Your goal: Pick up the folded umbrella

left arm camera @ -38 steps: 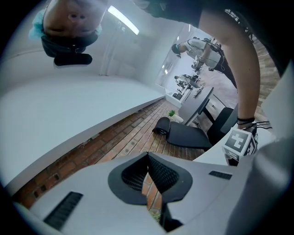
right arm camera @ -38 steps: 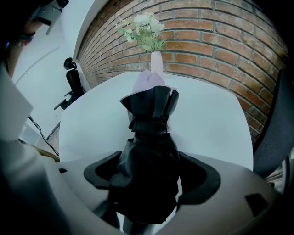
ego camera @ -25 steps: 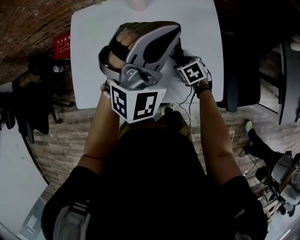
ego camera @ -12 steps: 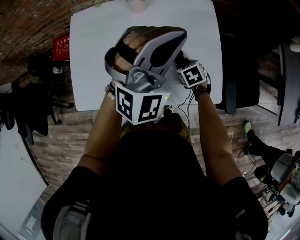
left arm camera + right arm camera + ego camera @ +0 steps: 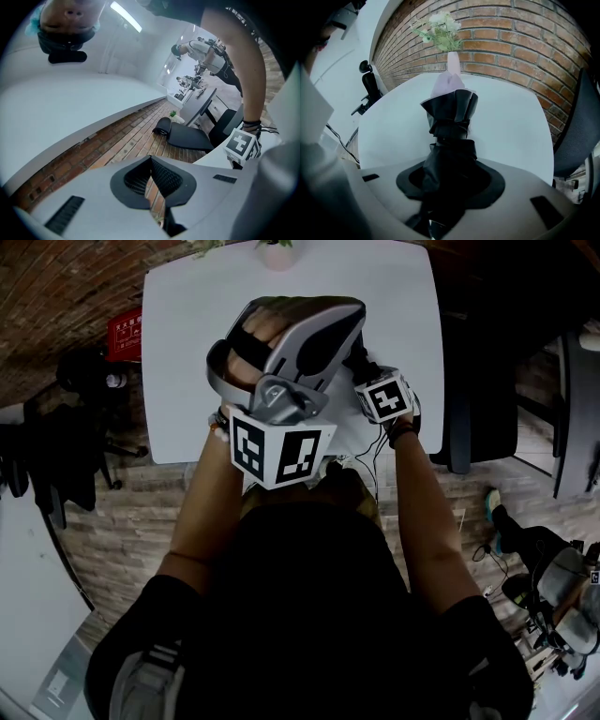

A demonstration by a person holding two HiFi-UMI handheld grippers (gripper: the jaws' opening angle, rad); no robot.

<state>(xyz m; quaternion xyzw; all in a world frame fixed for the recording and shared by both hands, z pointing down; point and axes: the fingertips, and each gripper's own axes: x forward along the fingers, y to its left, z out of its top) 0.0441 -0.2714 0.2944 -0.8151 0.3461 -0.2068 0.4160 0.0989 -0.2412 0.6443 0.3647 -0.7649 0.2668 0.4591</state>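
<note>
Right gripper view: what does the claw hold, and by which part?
The right claw holds the folded umbrella by the cloth at its near end.

The head view is dim and cool-toned. Only the white table [image 5: 187, 334] reads bright, evenly lit with no hard shadows, while the person's dark clothing [image 5: 309, 615] near the camera sinks to near-black without detail. Straight lines bow toward the edges in all three views, and both gripper views have black, vignetted corners. In the left gripper view a ceiling strip light [image 5: 125, 16] glares, blown out. In the right gripper view the folded umbrella [image 5: 450, 126] is underexposed, its folds catching only a faint sheen. The far brick wall [image 5: 511, 42] is sharp.
</note>
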